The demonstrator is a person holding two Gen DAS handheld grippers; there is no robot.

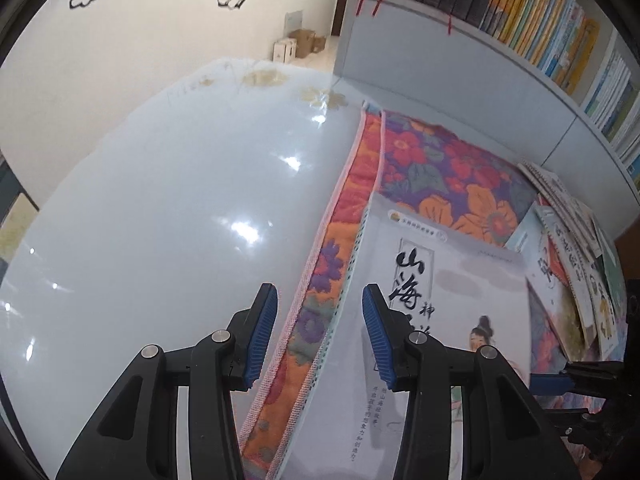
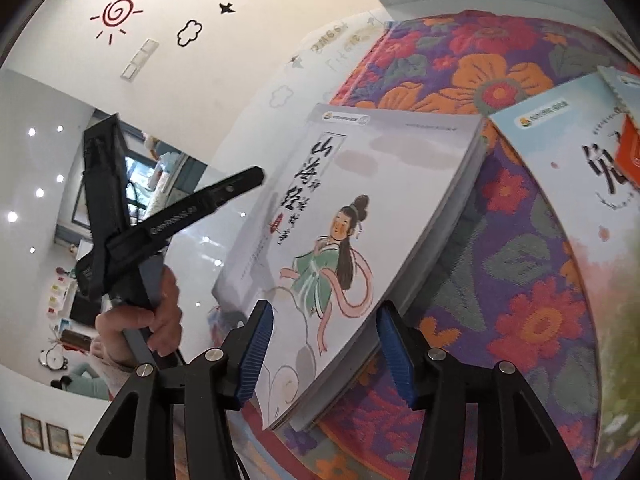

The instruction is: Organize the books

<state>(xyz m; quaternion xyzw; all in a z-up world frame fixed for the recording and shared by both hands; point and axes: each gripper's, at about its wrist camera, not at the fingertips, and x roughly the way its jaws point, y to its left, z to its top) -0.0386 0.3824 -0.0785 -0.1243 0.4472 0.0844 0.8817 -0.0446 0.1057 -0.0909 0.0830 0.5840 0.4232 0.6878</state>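
Observation:
A white book (image 2: 360,200) with black calligraphy and a figure in a green robe lies on a floral cloth (image 2: 520,280). Its near corner sits between the pads of my right gripper (image 2: 325,354), which stand apart from it, open. In the left wrist view the same book (image 1: 440,280) shows its spine edge running between the fingers of my left gripper (image 1: 320,334). That gripper is open too, with one finger over the cover and the other over the white table (image 1: 180,200). A hand (image 2: 160,312) holds the left gripper beside the book's left edge.
Several more books (image 1: 572,248) lie fanned on the cloth (image 1: 440,168) to the right, and another white book (image 2: 560,184) lies close by. A full bookshelf (image 1: 540,12) stands behind. Cardboard boxes (image 1: 300,42) sit on the floor by the wall.

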